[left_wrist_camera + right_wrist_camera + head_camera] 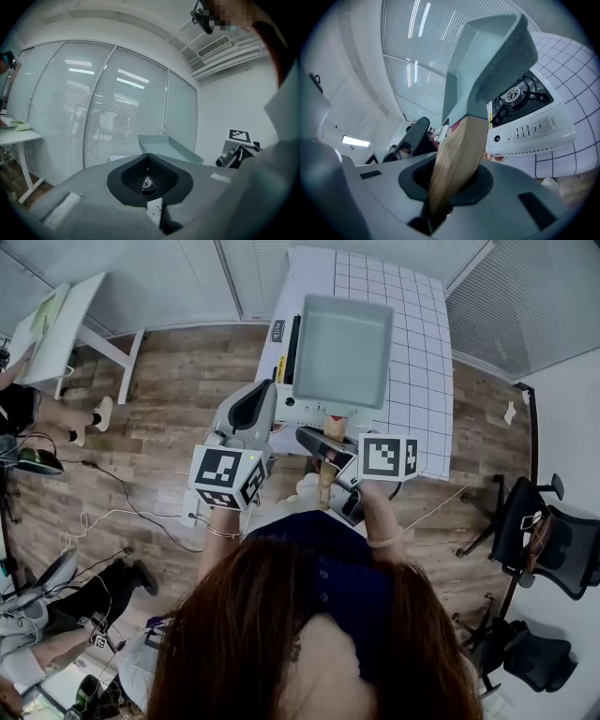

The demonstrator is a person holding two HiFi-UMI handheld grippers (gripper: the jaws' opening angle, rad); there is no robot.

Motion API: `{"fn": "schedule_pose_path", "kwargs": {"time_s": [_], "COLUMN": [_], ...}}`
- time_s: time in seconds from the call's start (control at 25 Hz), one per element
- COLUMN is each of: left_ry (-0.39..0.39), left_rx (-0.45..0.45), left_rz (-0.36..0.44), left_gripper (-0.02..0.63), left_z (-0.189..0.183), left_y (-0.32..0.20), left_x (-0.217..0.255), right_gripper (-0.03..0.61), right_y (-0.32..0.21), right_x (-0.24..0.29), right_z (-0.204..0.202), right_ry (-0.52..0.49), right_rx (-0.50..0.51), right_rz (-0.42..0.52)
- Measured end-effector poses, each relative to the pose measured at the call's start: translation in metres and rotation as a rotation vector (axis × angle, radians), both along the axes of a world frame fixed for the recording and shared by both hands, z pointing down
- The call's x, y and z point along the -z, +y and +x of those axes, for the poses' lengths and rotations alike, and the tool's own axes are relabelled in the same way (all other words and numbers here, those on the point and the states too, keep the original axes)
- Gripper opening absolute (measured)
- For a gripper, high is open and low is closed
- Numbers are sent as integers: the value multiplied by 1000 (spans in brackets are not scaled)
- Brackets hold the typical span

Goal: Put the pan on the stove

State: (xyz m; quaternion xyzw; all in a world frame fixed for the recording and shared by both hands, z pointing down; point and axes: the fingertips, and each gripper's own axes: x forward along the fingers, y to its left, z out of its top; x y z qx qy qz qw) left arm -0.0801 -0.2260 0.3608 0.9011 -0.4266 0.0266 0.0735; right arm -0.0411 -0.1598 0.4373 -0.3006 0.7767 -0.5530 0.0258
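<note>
The right claw point(317, 442) point(454, 178) is clamped narrowly on the pale wooden handle point(326, 486) point(457, 150) of a square grey-green pan point(342, 352) point(487, 61). The handle runs down between the jaws and out past them towards the person. The pan body sticks out straight ahead of this claw, empty and open side up. It hangs over a white tabletop stove point(281, 343) point(529, 122), which stands in front of and below the claw on a white worktop point(422, 362) point(576, 70) ruled in squares. In the right gripper view the black burner and the row of printed labels on the stove's front show just past the pan's speckled underside. There is a gap between pan and burner, so the pan is in the air, not set down. The left claw point(255, 401) point(148, 161) is just beside the right one, on its left. Its jaws are brought together at the tip with nothing between them. From the left gripper view the pan point(166, 145) shows ahead and slightly to the right of that claw, against a wall of glass panels with blinds point(93, 108), and the right claw's marker cube point(240, 136) is further right. A wooden floor point(159, 390) lies under both claws, and a white desk point(66, 315) stands well off to the left.
</note>
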Motion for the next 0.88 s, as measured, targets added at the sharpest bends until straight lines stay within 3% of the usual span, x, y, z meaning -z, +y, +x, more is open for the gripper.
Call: {"fn": "schedule_pose_path", "kwargs": {"time_s": [0.88], "left_ry": [-40], "left_rx": [31], "left_rz": [-39], "left_gripper": [10], "left_z": [22], "left_y": [-50], "left_x": [-14], "right_gripper": [71], "right_y": [-47], "right_x": [-31], "right_z": [22], "right_ry": [-25], "right_rx": [46], "right_rz": [-89]}}
